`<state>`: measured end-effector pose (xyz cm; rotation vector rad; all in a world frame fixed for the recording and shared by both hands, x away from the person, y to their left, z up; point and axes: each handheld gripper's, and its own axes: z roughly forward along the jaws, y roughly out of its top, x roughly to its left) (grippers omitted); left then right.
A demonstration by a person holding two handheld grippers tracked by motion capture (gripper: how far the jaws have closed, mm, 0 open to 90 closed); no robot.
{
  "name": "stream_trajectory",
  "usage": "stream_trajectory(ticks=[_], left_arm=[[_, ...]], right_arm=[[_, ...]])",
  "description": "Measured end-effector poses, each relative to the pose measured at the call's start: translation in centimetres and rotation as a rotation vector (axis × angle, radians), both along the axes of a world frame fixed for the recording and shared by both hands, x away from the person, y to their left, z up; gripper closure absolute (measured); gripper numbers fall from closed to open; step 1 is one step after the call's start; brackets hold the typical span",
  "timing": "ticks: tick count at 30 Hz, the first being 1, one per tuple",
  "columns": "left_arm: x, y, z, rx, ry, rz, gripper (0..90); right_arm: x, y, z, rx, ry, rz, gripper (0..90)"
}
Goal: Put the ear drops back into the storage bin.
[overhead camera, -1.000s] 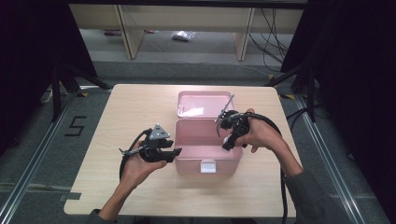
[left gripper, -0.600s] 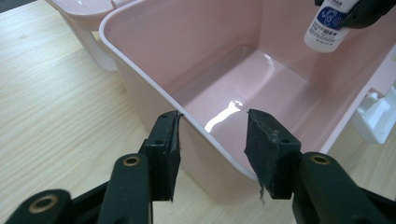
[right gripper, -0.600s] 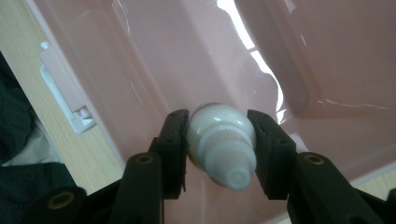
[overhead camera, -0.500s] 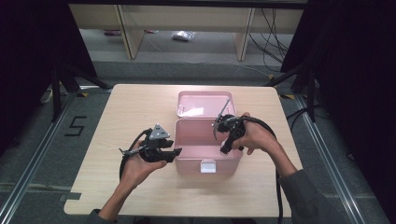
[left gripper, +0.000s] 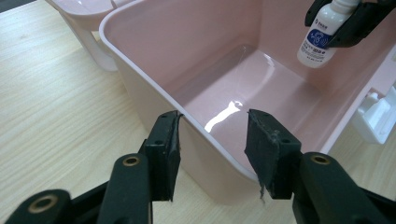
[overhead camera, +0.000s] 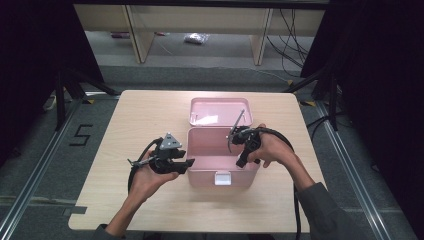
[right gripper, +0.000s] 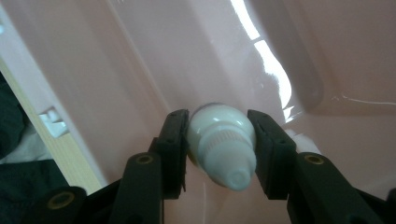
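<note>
Item: white dropper bottle (right gripper: pixel 222 147), upright in your right gripper (right gripper: pixel 219 149), cap up, above the pink box (left gripper: pixel 154 93) floor. Left gripper (left gripper: pixel 212 154) half-open astride the box wall.

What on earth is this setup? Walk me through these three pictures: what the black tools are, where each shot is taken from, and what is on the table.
A person sits at a wooden table and holds a hand-operated claw in each hand; there is no robot arm. The wide picture comes from a camera above, looking down. The other two come from small cameras riding on the claws, each looking along its own two black jaws.

On the table stands an open pink box, with its lid lying behind it.

The left claw straddles the box's near wall, one jaw outside and one inside, with gaps showing, so it is open. The right claw is clamped on a small white bottle with a blue label, holding it cap-up inside the box, above the floor.
</note>
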<state>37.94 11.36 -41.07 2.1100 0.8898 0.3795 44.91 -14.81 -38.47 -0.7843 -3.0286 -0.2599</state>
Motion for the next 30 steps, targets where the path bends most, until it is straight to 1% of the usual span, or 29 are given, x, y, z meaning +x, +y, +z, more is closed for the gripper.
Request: stream_trajectory(ticks=[2,5,6,8,9,10,11,12,13,14,15,16,17,18,19,20,21,22,23,24,26,27,28,29,30], left_arm=[[0.0,0.0,0.0,0.000,-0.001,0.000,54.3],[0.0,0.0,0.0,0.000,-0.001,0.000,54.3],[0.0,0.0,0.0,0.000,0.001,-0.003,54.3],[0.0,0.0,0.0,-0.002,0.000,-0.002,54.3],[0.0,0.0,0.0,-0.004,0.001,-0.003,54.3],[0.0,0.0,0.0,0.000,-0.001,0.000,54.3],[0.0,0.0,0.0,-0.001,0.000,-0.001,54.3],[0.0,0.0,0.0,-0.004,0.001,-0.003,54.4],[0.0,0.0,0.0,-0.003,0.001,-0.003,54.3],[0.0,0.0,0.0,-0.004,0.001,-0.003,54.3],[0.0,0.0,0.0,-0.004,0.001,-0.003,54.3],[0.0,0.0,0.0,-0.003,0.002,-0.003,54.3],[0.0,0.0,0.0,0.001,-0.001,0.000,54.3],[0.0,0.0,0.0,0.000,-0.002,0.001,54.3],[0.0,0.0,0.0,-0.004,0.001,-0.003,54.3],[0.0,0.0,0.0,0.000,-0.001,0.000,54.3],[0.0,0.0,0.0,-0.001,0.000,-0.001,54.3],[0.0,0.0,0.0,-0.003,0.001,-0.002,54.3],[0.0,0.0,0.0,-0.004,0.001,-0.003,54.3],[0.0,0.0,0.0,-0.004,0.001,-0.003,54.3],[0.0,0.0,0.0,-0.001,0.000,0.000,54.3],[0.0,0.0,0.0,-0.004,0.001,-0.002,54.3],[0.0,0.0,0.0,-0.003,0.001,-0.002,54.3],[0.0,0.0,0.0,-0.004,0.001,-0.002,54.3],[0.0,0.0,0.0,-0.004,0.001,-0.002,54.3]], right_arm=[[0.0,0.0,-0.2,-0.008,0.004,-0.008,60.3],[0.1,0.0,-0.5,-0.007,0.005,-0.002,60.3],[-0.1,0.1,-0.6,-0.017,0.008,-0.022,60.3],[0.3,-0.1,-0.8,-0.028,-0.010,0.019,60.4],[0.0,0.0,-0.8,-0.021,0.005,-0.016,60.3],[0.3,-0.1,-0.8,-0.033,-0.012,0.018,60.3],[0.0,0.0,-0.8,-0.017,0.009,-0.016,60.4],[0.0,0.0,-0.8,-0.019,0.009,-0.019,60.3],[0.0,0.1,-0.8,-0.023,0.011,-0.017,60.3],[0.1,0.0,-0.9,-0.027,0.000,0.005,60.3],[0.3,-0.1,-1.0,-0.043,-0.014,0.029,60.3],[0.1,-0.1,-1.0,-0.050,-0.001,-0.002,60.4],[0.0,0.0,-1.1,-0.025,0.010,-0.018,60.3],[0.0,-0.1,-1.2,-0.050,0.004,-0.018,60.4],[0.1,-0.1,-1.3,-0.042,0.010,-0.008,60.3],[-0.1,0.0,-1.4,-0.030,0.017,-0.024,60.3],[0.0,-0.1,-1.5,-0.030,0.019,-0.014,60.3],[0.0,-0.1,-1.6,-0.042,0.011,-0.013,60.3],[0.1,-0.2,-1.7,-0.040,0.009,0.004,60.3],[0.1,-0.2,-1.7,-0.024,0.013,0.003,60.3],[0.0,-0.2,-1.7,-0.030,0.022,-0.004,60.3],[0.2,-0.3,-1.8,-0.047,0.001,0.020,60.3],[0.1,-0.3,-1.8,-0.037,0.013,0.007,60.3],[0.1,-0.3,-1.8,-0.035,0.015,0.006,60.3],[0.2,-0.4,-1.8,-0.051,0.002,0.024,60.3]])
